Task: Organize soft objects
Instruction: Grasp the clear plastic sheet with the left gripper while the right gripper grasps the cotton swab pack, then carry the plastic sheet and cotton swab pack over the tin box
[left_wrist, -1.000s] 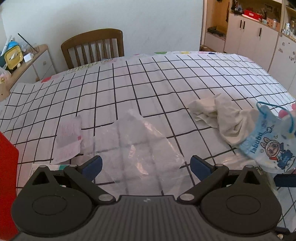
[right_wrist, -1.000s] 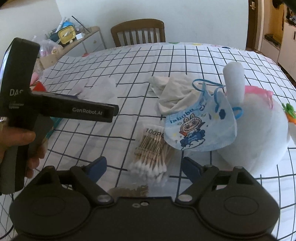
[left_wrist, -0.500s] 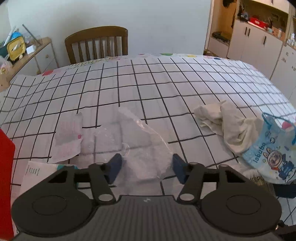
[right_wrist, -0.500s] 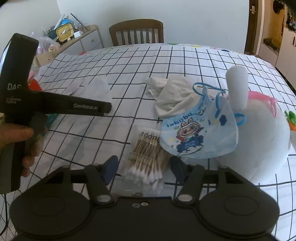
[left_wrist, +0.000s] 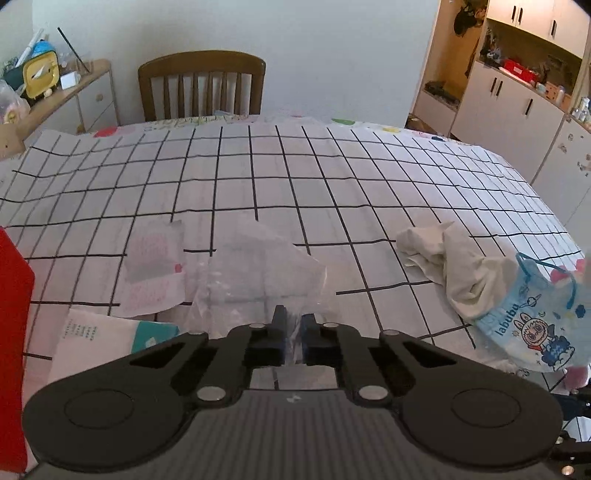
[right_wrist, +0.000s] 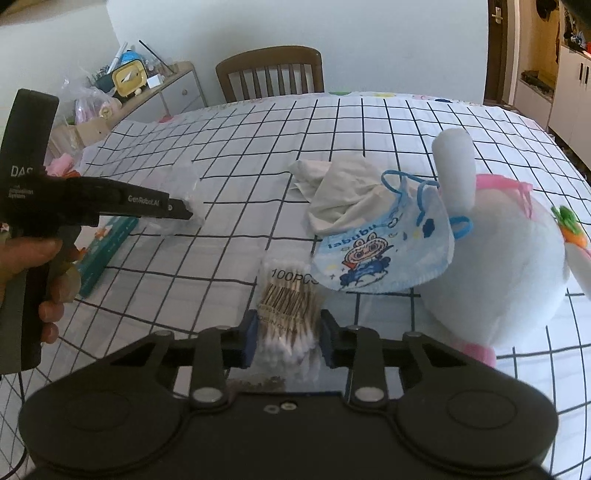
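Note:
My left gripper (left_wrist: 293, 323) is shut on the near edge of a clear plastic bag (left_wrist: 258, 273), which bunches up off the checked tablecloth. From the right wrist view the left gripper (right_wrist: 184, 214) is seen side on, held by a hand, with the bag (right_wrist: 194, 206) at its tip. My right gripper (right_wrist: 288, 332) is closing on a pack of cotton swabs (right_wrist: 290, 295); both pads touch its sides. A cream cloth (right_wrist: 340, 188) lies beyond, and a blue printed face mask (right_wrist: 384, 254) leans on a white plush toy (right_wrist: 509, 258).
A pink-printed paper sheet (left_wrist: 151, 273) and a teal-and-white box (left_wrist: 110, 336) lie left of the bag. A red object (left_wrist: 13, 332) stands at the left edge. A wooden chair (left_wrist: 201, 88) is at the table's far side. A cluttered sideboard (right_wrist: 147, 88) and cupboards line the walls.
Both pairs of jaws have come together from wide open. The left pinched the plastic bag, which has gathered and risen. The right closed in on the swab pack.

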